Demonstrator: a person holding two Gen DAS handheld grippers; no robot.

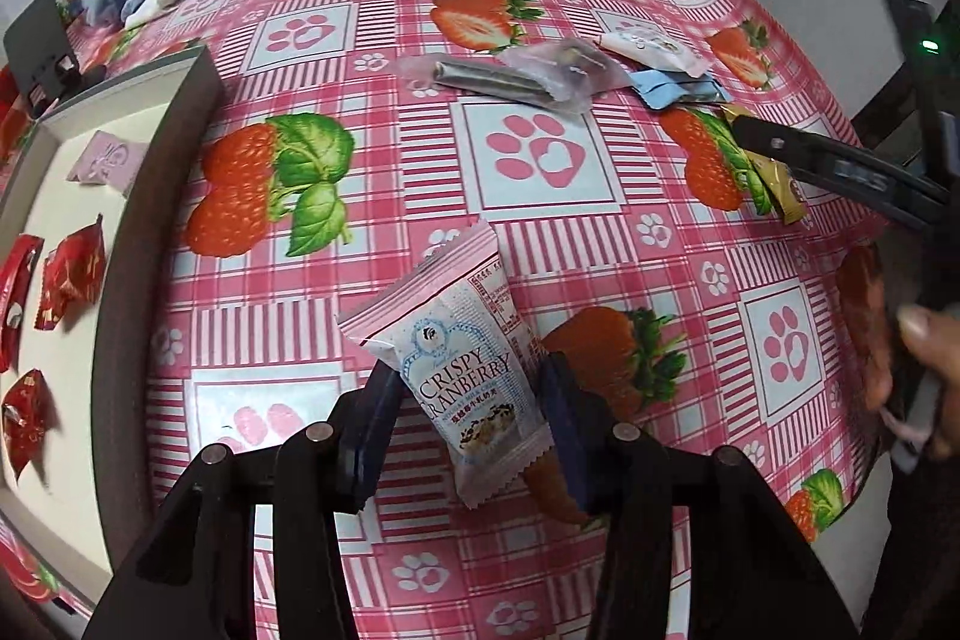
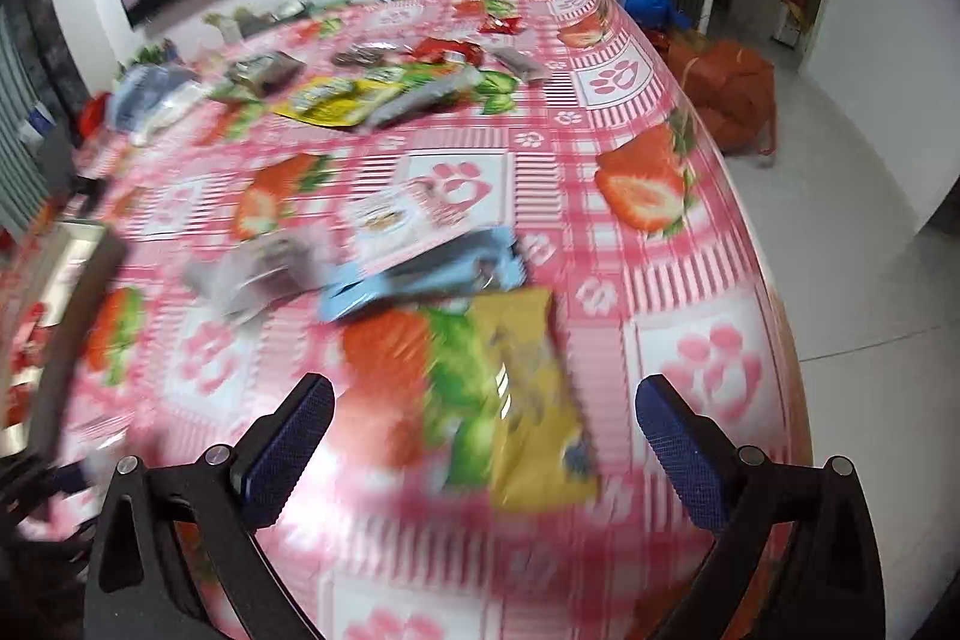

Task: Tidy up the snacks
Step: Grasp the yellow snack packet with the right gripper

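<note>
Pink checked oilcloth with strawberries and paw prints covers the table (image 1: pixel 372 220) in the left wrist view. At its left edge sits a shallow tray (image 1: pixel 162 172) holding several red wrappers (image 1: pixel 72 274) and one pale pink packet (image 1: pixel 108 157). The left claw (image 1: pixel 468 436) is closed on a pink and white cranberry snack packet (image 1: pixel 462 370), a blue pad pressing each side, the packet tilted above the cloth. Further off lie a clear bag of grey sticks (image 1: pixel 528 76), a light blue packet (image 1: pixel 672 88) and a yellow packet (image 1: pixel 774 184), over which the right claw (image 1: pixel 780 145) reaches from the right. A hand (image 1: pixel 924 352) shows at the right edge.

Blurred by motion, the right wrist view shows the right claw (image 2: pixel 480 436) wide open and empty, hovering over the yellow packet (image 2: pixel 534 400) near the table's (image 2: pixel 660 280) right edge. Just behind lies the light blue packet (image 2: pixel 420 274).
</note>
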